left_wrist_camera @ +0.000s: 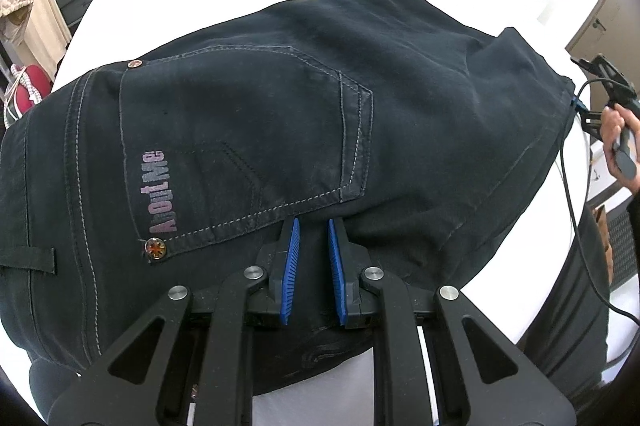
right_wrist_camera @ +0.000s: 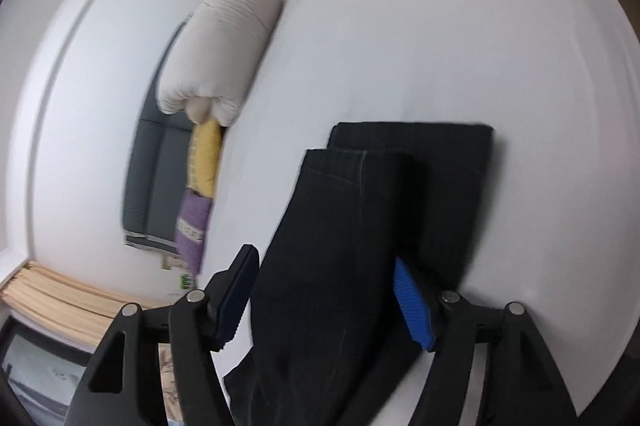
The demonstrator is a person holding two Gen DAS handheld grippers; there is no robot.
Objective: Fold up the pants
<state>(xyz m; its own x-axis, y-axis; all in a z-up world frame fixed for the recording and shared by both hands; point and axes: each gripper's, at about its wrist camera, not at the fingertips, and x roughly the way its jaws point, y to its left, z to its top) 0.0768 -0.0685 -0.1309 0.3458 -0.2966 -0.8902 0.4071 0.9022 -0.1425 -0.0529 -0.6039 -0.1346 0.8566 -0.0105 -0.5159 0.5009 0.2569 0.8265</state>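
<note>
pants (right_wrist_camera: 332,266) between wide right gripper (right_wrist_camera: 324,302) fingers, on bed (right_wrist_camera: 440,26)

You can read "AboutMe", pale purple letters running sideways, on pants (left_wrist_camera: 280,98) back pocket (left_wrist_camera: 240,146), 8 o'clock corner by rivet (left_wrist_camera: 156,248).

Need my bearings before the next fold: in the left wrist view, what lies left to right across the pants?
Belt loop → waistband stitching → "AboutMe" print → back pocket → pant leg → right tool at the leg's far edge, with the hand holding it.
</note>
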